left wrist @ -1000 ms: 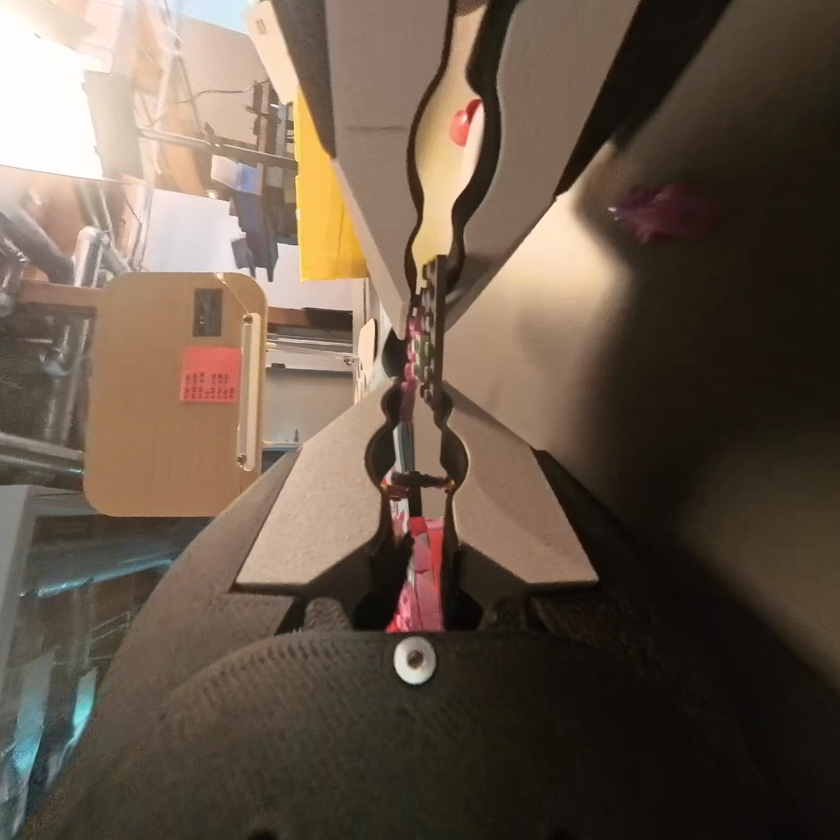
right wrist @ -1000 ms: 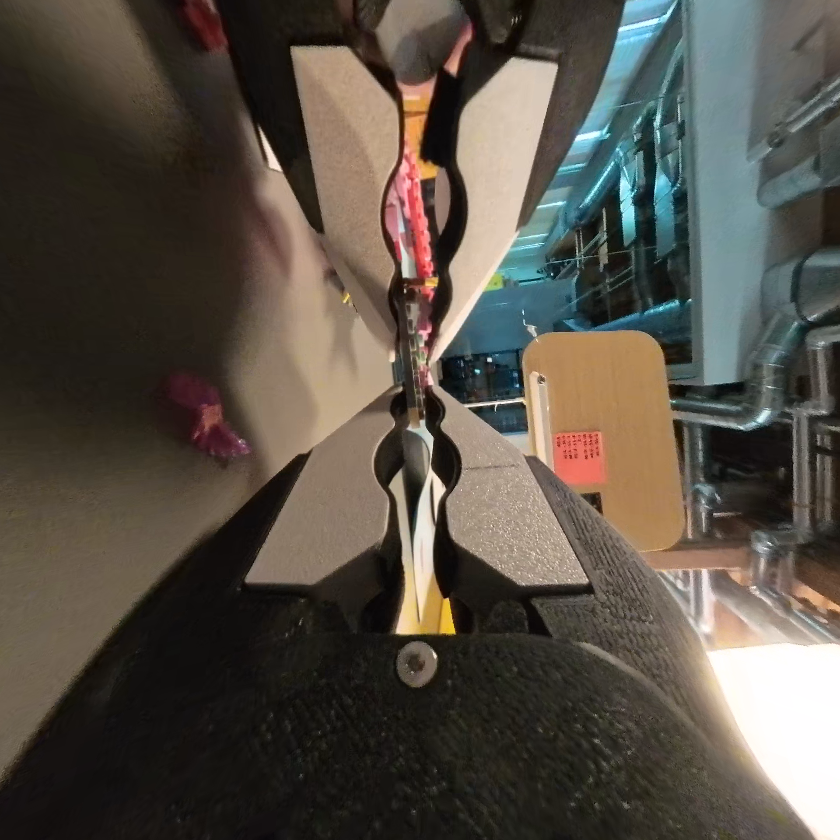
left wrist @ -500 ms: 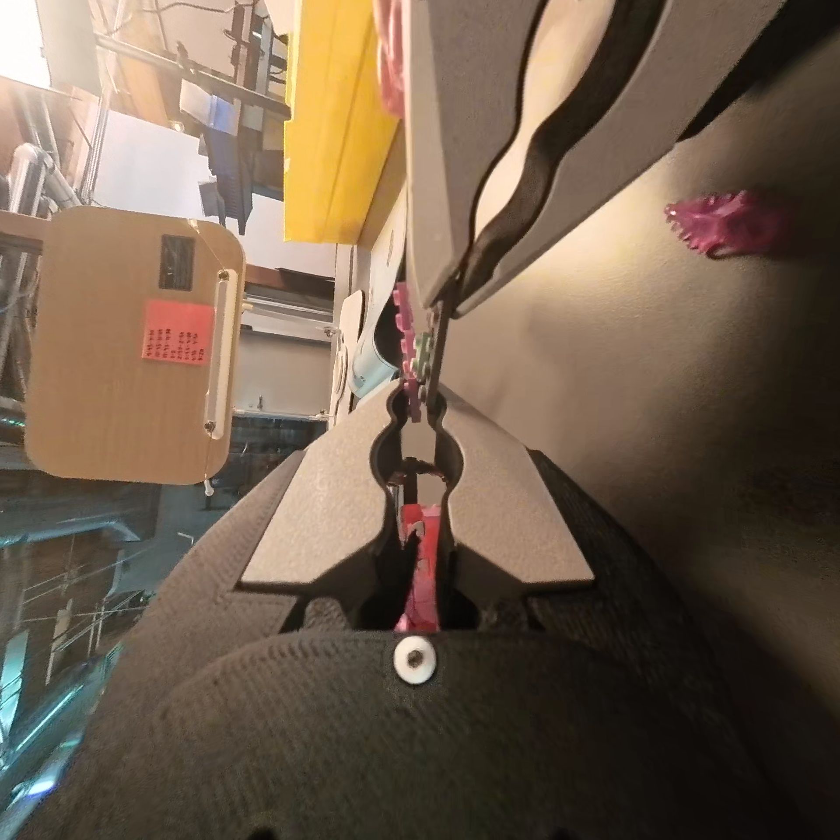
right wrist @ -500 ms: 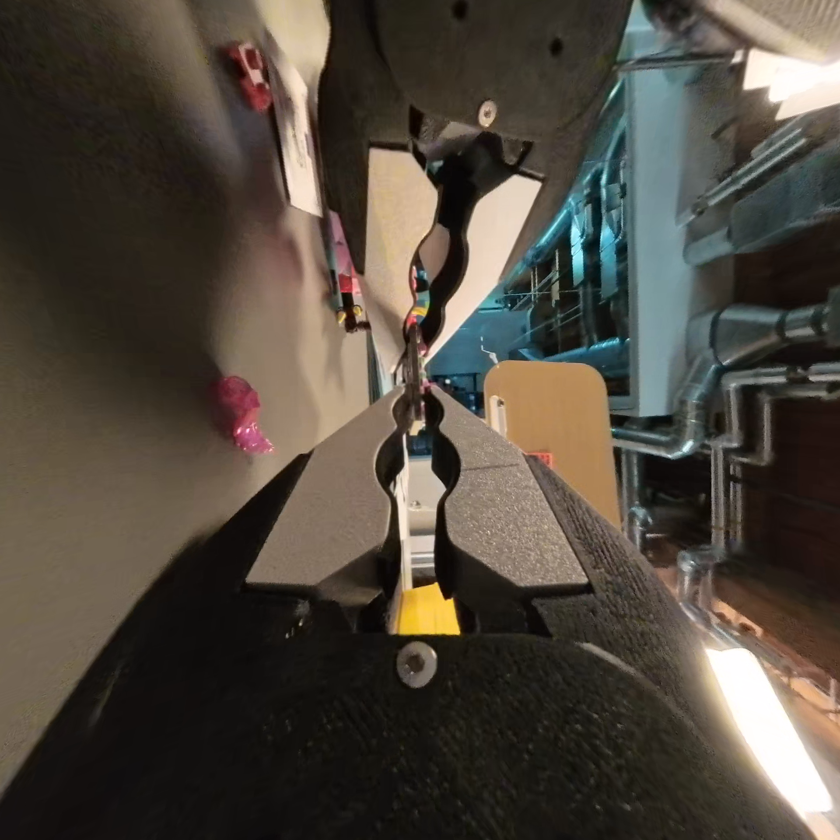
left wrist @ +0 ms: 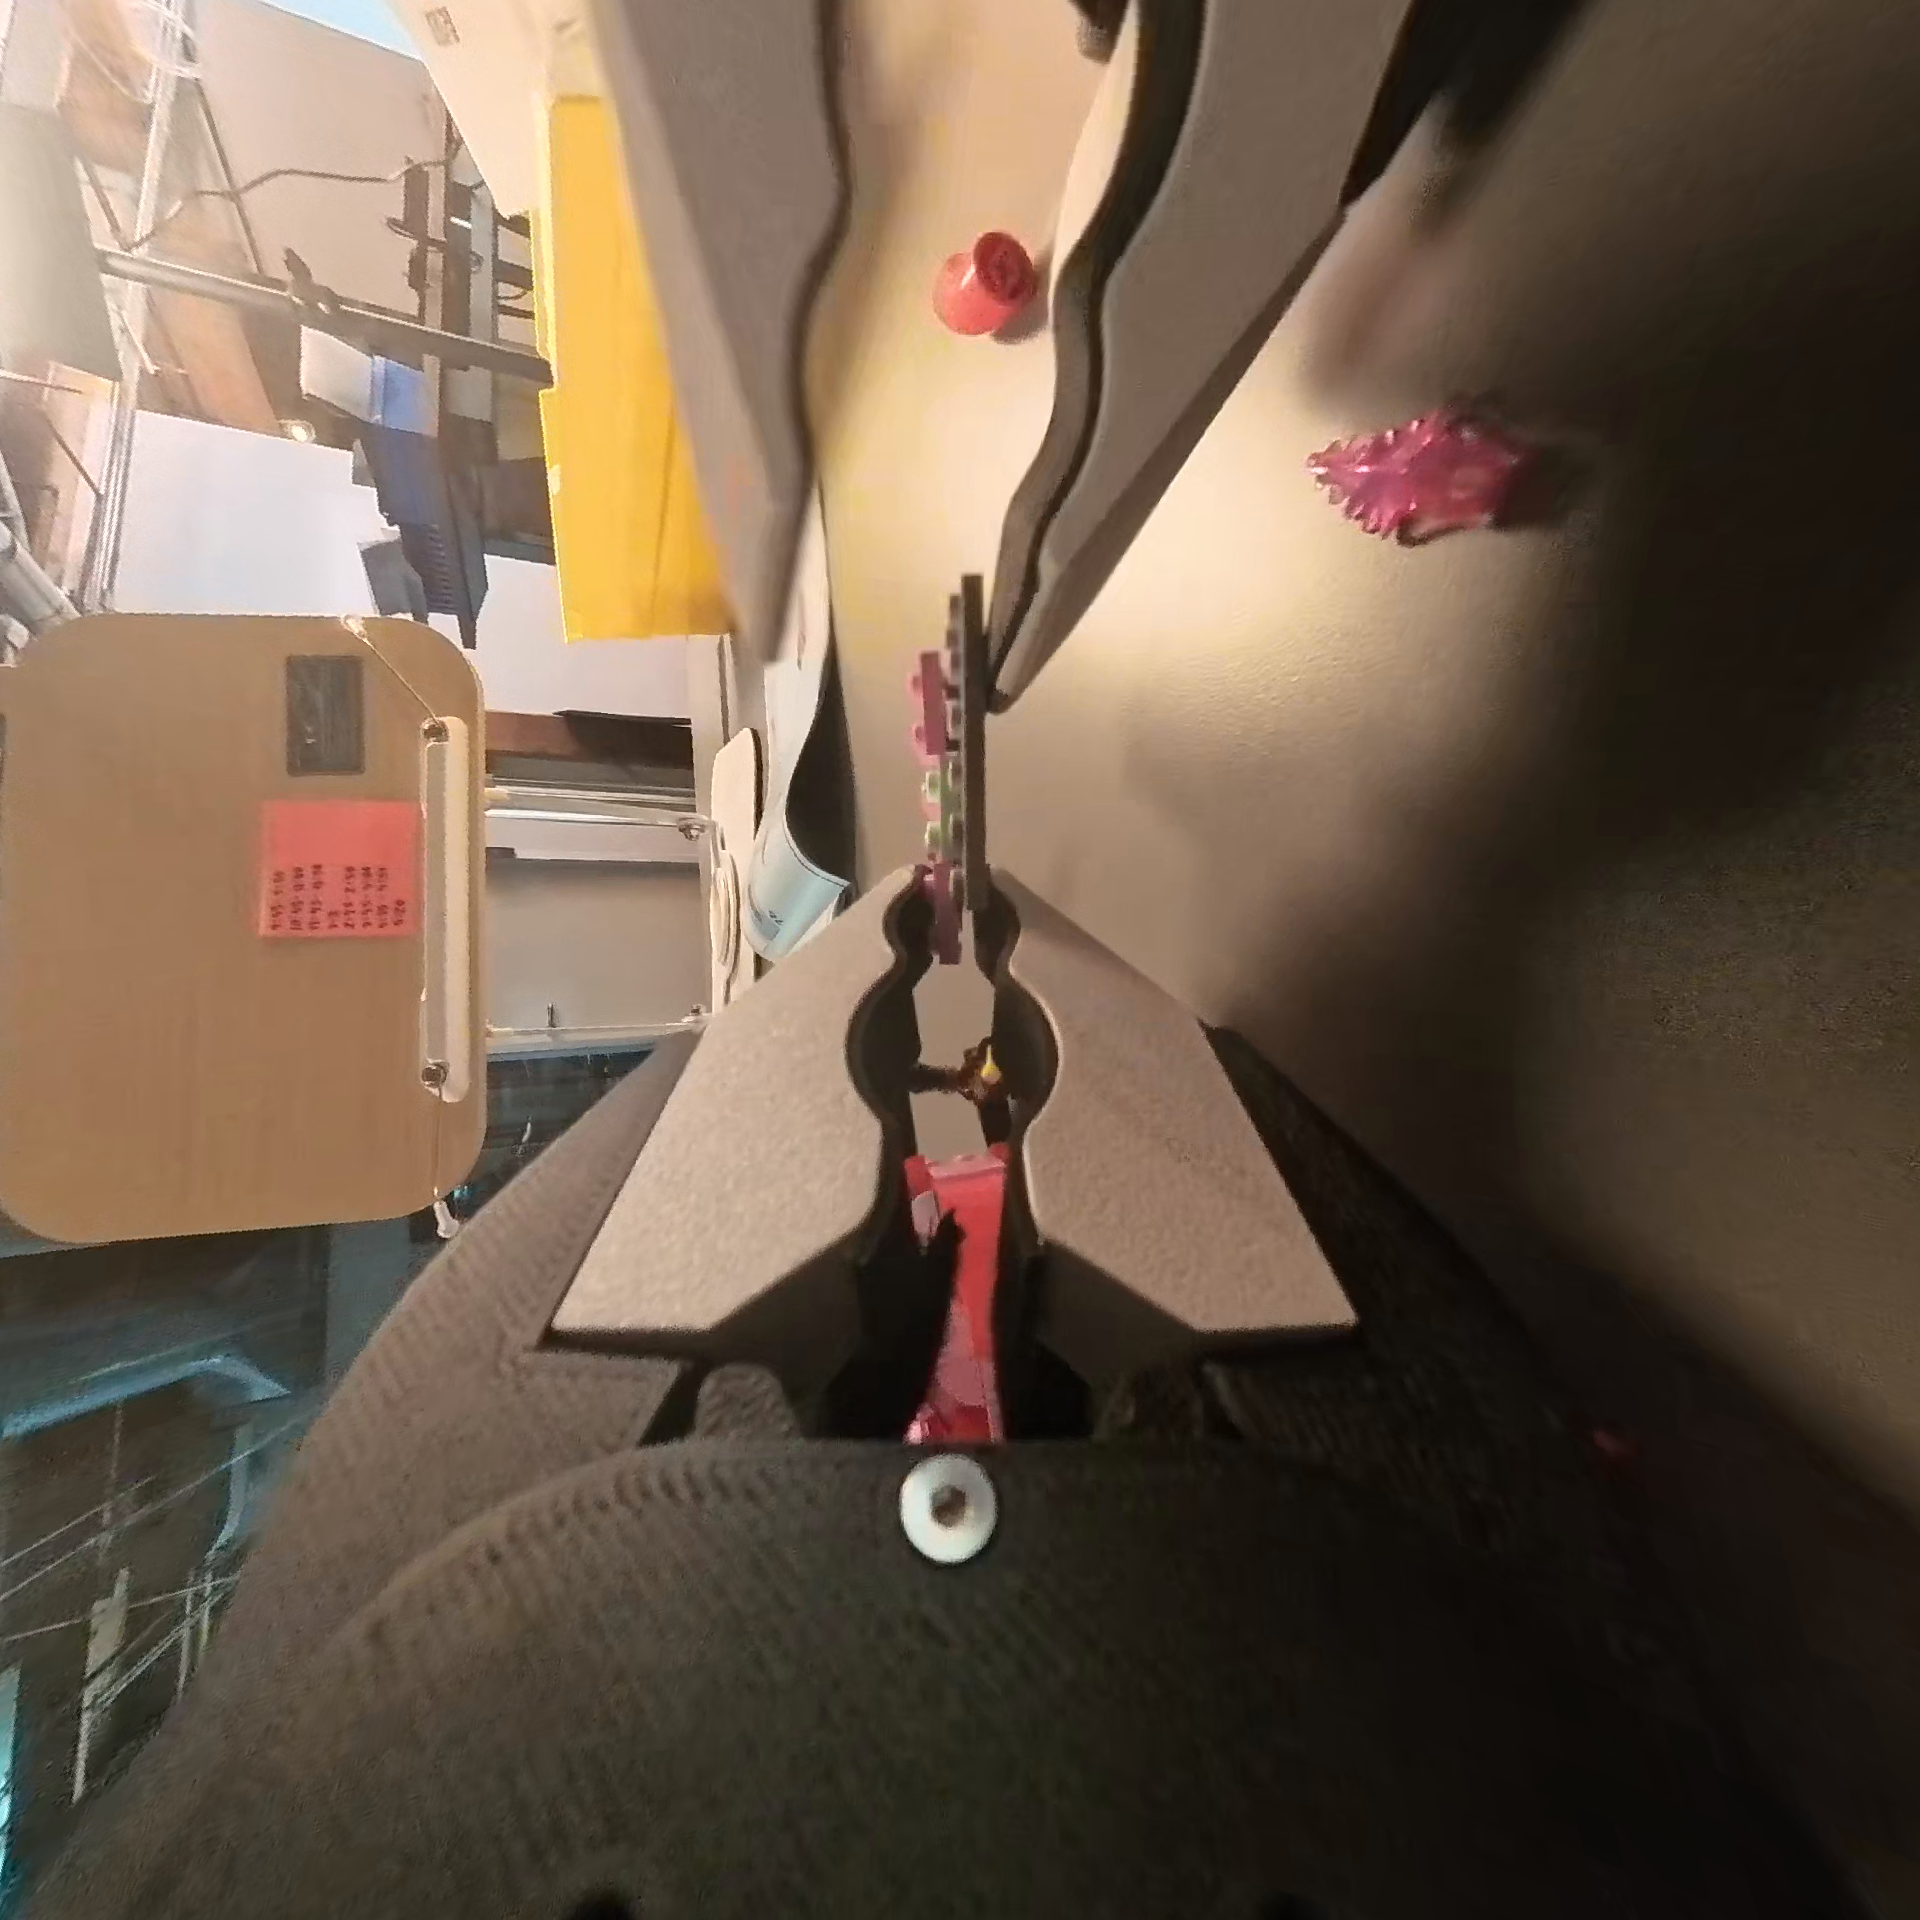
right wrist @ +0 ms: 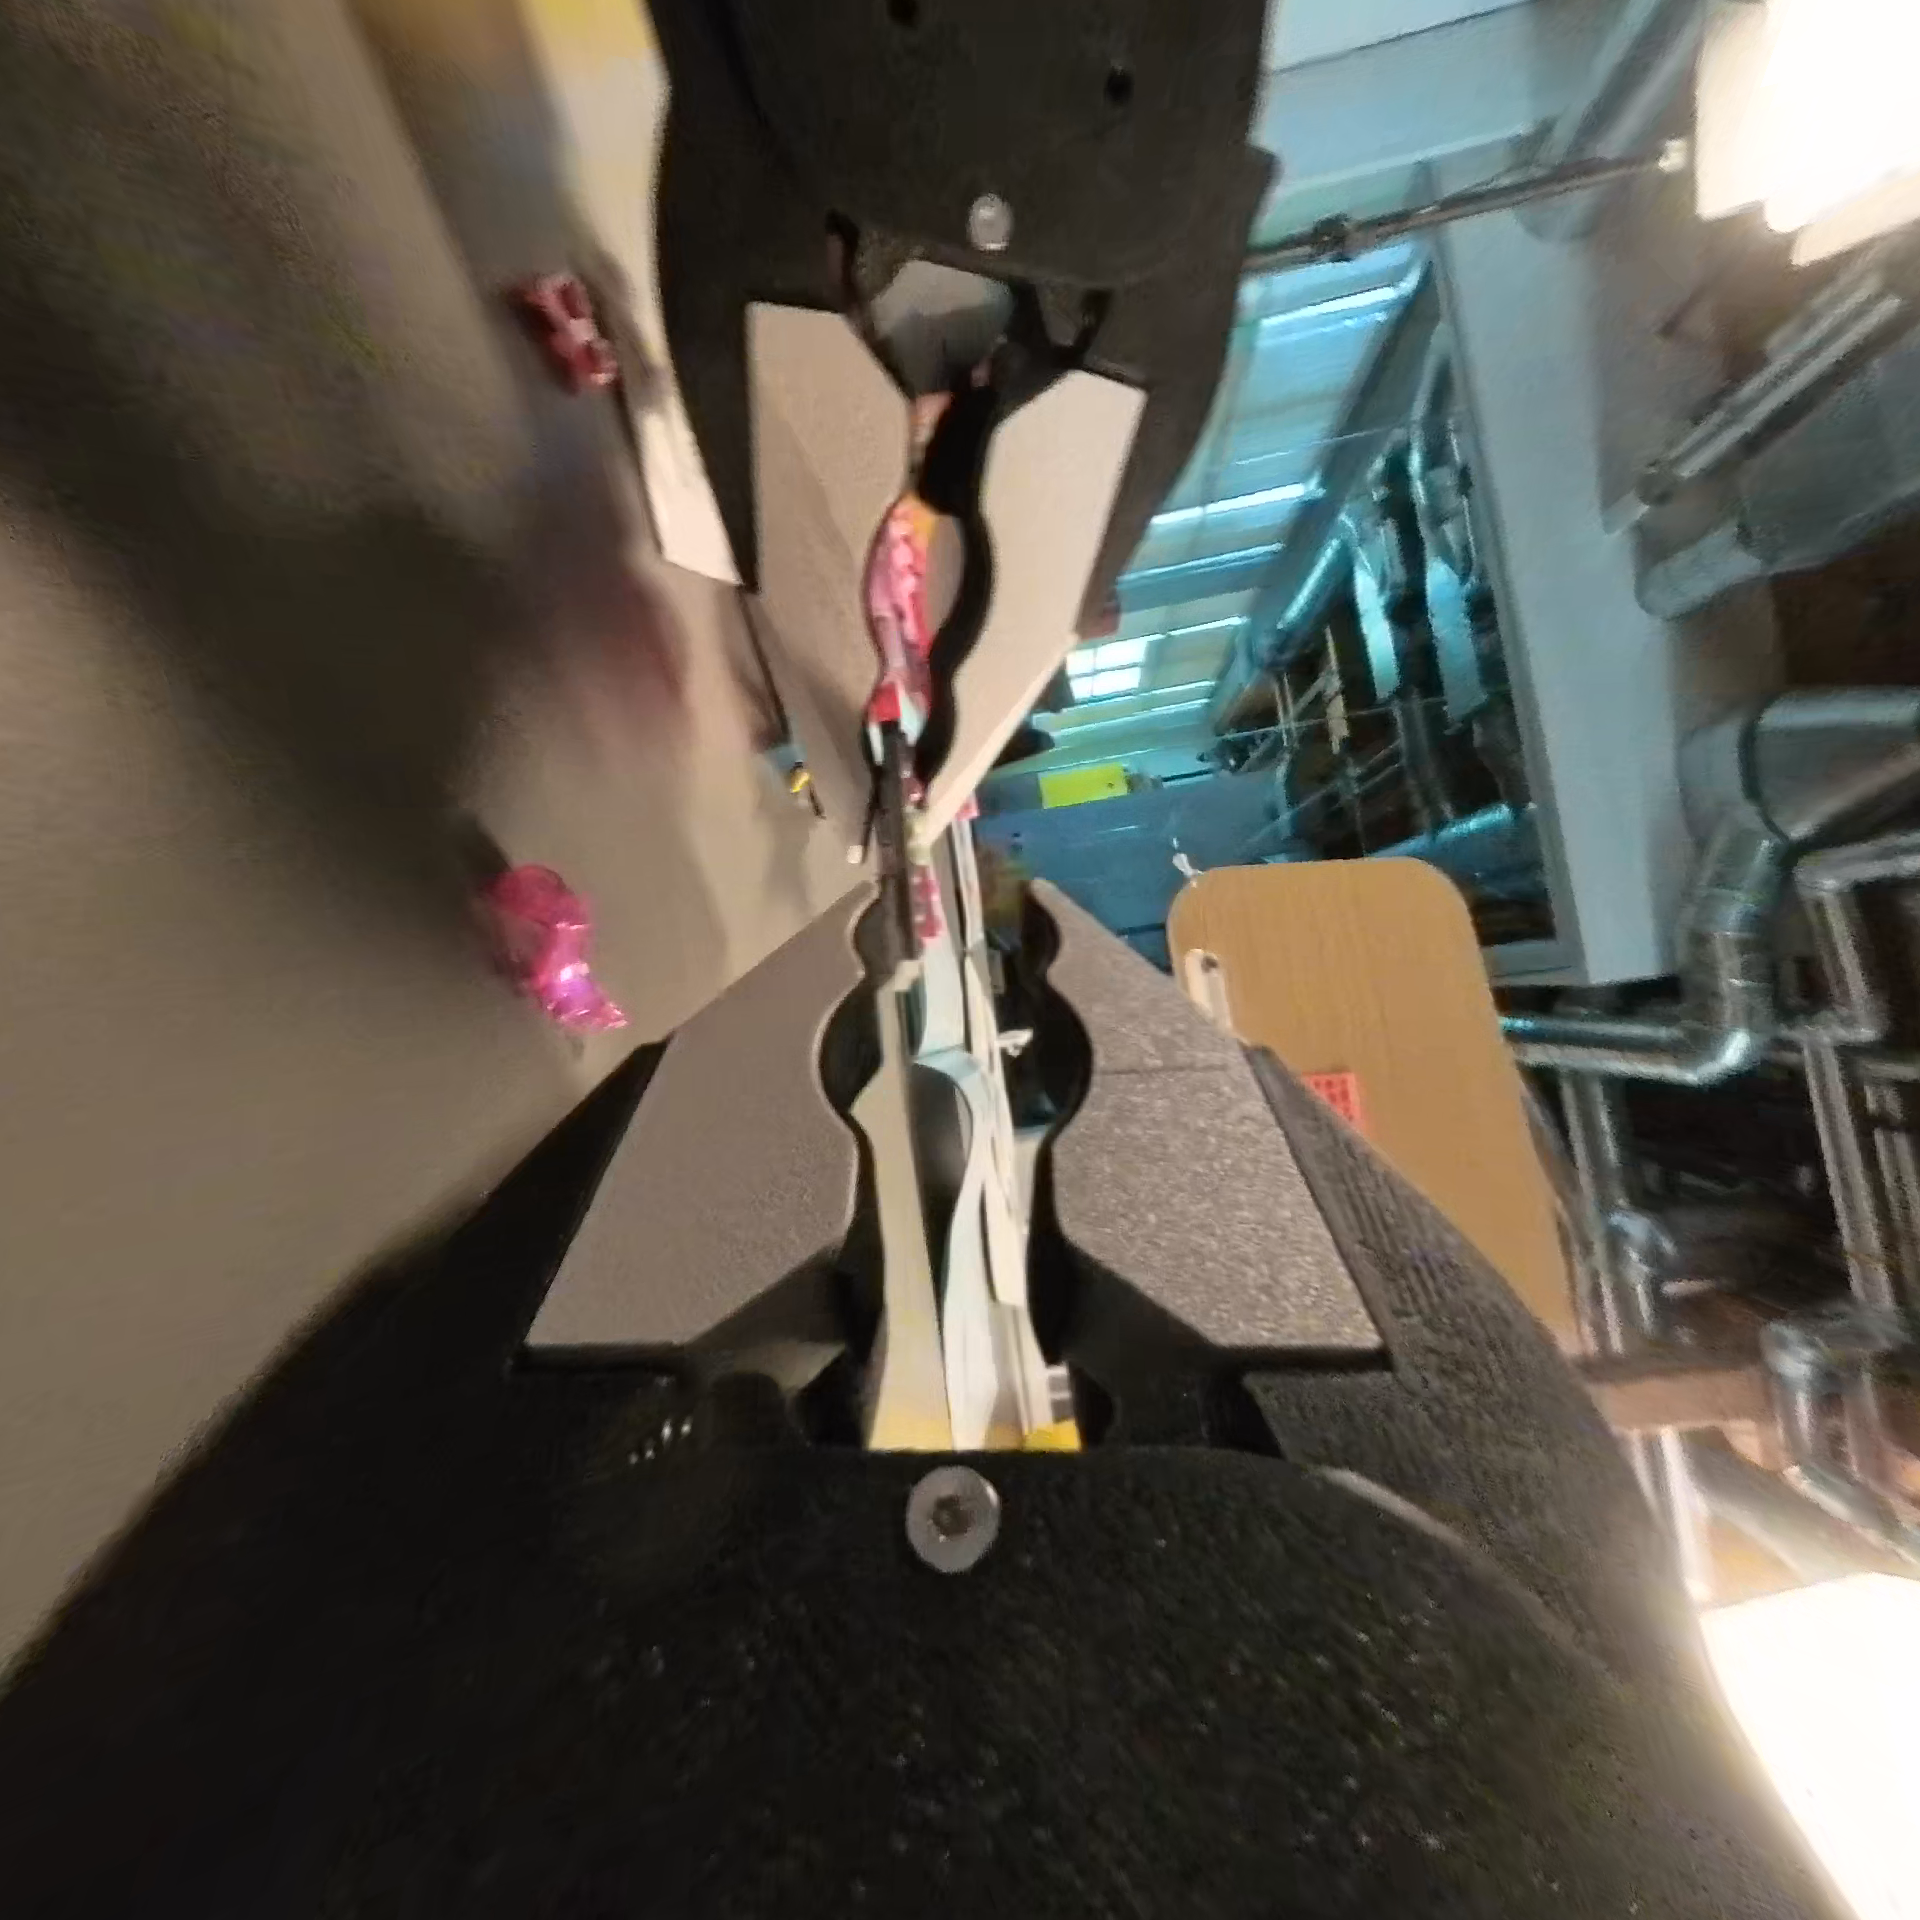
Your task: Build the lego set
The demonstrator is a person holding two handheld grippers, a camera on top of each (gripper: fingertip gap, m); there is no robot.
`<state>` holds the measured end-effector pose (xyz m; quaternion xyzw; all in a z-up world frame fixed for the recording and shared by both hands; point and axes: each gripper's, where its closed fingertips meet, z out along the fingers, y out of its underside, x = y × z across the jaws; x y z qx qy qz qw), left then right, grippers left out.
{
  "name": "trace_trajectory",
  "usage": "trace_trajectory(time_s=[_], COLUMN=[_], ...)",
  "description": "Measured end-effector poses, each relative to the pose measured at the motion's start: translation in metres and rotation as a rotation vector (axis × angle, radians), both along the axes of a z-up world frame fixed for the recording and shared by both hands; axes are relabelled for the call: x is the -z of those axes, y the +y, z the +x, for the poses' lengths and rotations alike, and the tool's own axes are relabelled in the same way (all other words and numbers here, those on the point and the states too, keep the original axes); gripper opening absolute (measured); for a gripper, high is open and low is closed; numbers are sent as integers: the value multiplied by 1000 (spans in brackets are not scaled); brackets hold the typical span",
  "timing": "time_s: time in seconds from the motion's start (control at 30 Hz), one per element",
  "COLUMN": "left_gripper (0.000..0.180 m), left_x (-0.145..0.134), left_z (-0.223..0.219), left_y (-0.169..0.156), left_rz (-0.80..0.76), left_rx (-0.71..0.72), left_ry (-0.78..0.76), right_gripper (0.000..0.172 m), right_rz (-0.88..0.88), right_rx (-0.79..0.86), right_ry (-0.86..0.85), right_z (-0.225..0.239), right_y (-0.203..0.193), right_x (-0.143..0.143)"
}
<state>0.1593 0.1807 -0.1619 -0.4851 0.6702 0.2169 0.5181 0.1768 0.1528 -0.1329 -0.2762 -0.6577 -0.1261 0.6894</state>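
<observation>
The grey desk (left wrist: 1351,831) fills one whole side of both views, because the cameras are turned sideways. Past its edge stands a tan wooden board (left wrist: 208,914) with a red sticker on it, and a yellow sheet (left wrist: 613,416) is up by the far edge of the desk.

The left tongs (left wrist: 954,904) are shut on one end of a thin black toy plate (left wrist: 972,748). Both grey tips press on it. The plate has small pink and pale green bricks (left wrist: 935,727) stuck on one face, and it is held up off the desk, edge-on to the camera.

The right tongs (right wrist: 956,914) are open. Their 2 tips stand apart around the other end of the same plate (right wrist: 896,883). 1 tip is touching or almost touching the black side, and the other tip is clear of it.

On the desk, well apart from the plate, lie a see-through pink spiky piece (left wrist: 1423,483), a round red piece (left wrist: 985,283) and a small dark red brick (right wrist: 566,327).
</observation>
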Motion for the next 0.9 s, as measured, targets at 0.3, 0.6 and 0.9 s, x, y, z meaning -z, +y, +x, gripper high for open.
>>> trace_trajectory(time_s=[0.3, 0.6, 0.9], left_gripper=[6, 6, 20], left_x=[1, 1, -8], left_z=[6, 3, 2], left_y=[-2, -1, -3], left_rz=[-2, 74, 50], left_rx=[5, 14, 29], left_ry=[-2, 73, -45], right_gripper=[9, 6, 6], right_rz=[-64, 11, -83], right_rx=[73, 134, 124], right_ry=[-61, -128, -68], right_z=[-1, -2, -2], right_y=[14, 17, 19], right_x=[16, 19, 15])
